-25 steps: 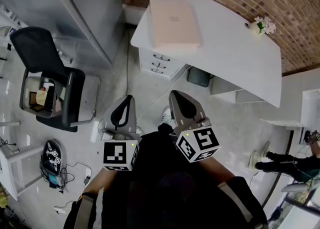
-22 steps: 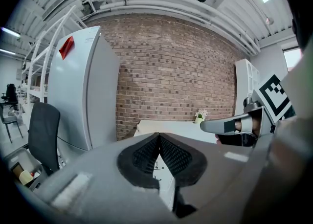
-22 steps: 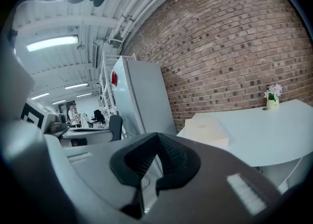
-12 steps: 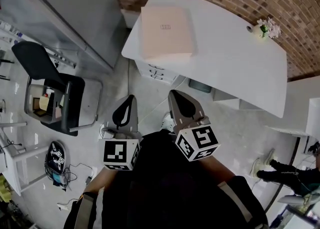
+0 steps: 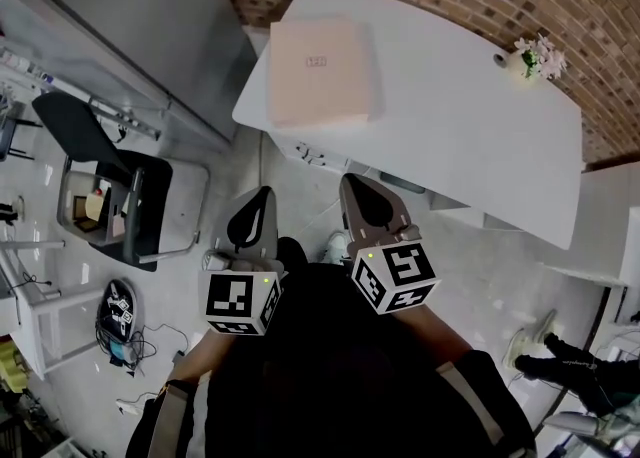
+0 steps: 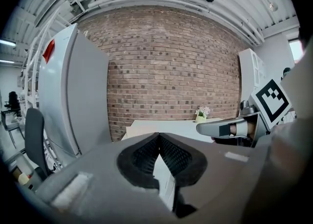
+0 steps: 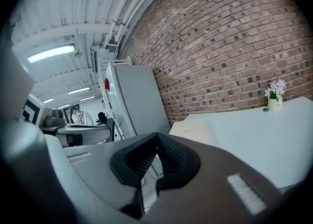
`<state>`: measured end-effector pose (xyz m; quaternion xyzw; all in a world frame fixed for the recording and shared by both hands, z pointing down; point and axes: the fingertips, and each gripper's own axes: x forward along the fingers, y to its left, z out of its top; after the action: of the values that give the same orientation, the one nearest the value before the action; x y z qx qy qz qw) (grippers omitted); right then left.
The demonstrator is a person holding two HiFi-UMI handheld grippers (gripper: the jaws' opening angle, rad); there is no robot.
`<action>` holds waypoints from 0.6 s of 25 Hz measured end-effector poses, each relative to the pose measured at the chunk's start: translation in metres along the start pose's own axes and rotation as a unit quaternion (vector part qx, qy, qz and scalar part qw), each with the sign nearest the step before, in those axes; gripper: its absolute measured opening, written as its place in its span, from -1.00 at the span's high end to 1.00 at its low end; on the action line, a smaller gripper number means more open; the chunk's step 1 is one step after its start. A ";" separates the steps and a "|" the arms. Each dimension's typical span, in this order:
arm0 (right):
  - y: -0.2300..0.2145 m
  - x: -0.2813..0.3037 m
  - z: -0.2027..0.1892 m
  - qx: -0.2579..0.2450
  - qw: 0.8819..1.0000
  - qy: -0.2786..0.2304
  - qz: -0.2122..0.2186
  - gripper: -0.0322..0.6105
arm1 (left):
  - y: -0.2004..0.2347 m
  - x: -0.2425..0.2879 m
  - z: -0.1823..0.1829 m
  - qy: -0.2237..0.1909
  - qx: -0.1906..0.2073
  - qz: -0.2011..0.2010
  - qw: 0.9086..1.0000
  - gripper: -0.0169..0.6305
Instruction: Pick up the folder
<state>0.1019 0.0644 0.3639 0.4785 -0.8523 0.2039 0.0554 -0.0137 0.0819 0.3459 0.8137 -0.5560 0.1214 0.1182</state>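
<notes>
A pale pink folder (image 5: 322,71) lies flat near the left end of a white desk (image 5: 470,126) that stands against a brick wall. In the right gripper view the folder (image 7: 193,131) shows at the desk's near corner. My left gripper (image 5: 262,196) and right gripper (image 5: 352,186) are held side by side over the floor, short of the desk's front edge, both shut with nothing between their jaws. The left gripper (image 6: 158,137) points at the desk's front edge. The right gripper (image 7: 157,138) points left of the folder.
A small vase of flowers (image 5: 530,54) stands at the desk's far right. A white drawer unit (image 5: 310,154) sits under the desk's left end. A black office chair (image 5: 105,161) and a grey cabinet (image 5: 150,26) are to the left. A person's shoe (image 5: 560,356) shows at lower right.
The desk and folder have drawn nearer and lower in the head view as I move toward them. Both grippers stay shut and side by side.
</notes>
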 end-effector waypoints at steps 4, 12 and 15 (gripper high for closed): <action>-0.011 0.005 0.000 0.000 1.000 0.005 -0.002 0.89 | -0.002 0.007 0.001 0.002 -0.002 0.005 1.000 0.94; -0.032 0.020 0.006 -0.012 1.000 0.018 -0.012 0.89 | -0.004 0.040 0.013 0.001 0.003 -0.012 1.000 0.94; -0.041 0.031 0.010 -0.013 1.000 0.018 -0.021 0.89 | -0.001 0.055 0.017 0.000 0.010 -0.020 1.000 0.94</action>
<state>0.1205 0.0169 0.3761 0.4915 -0.8437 0.1999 0.0817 0.0075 0.0282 0.3481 0.8257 -0.5387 0.1248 0.1120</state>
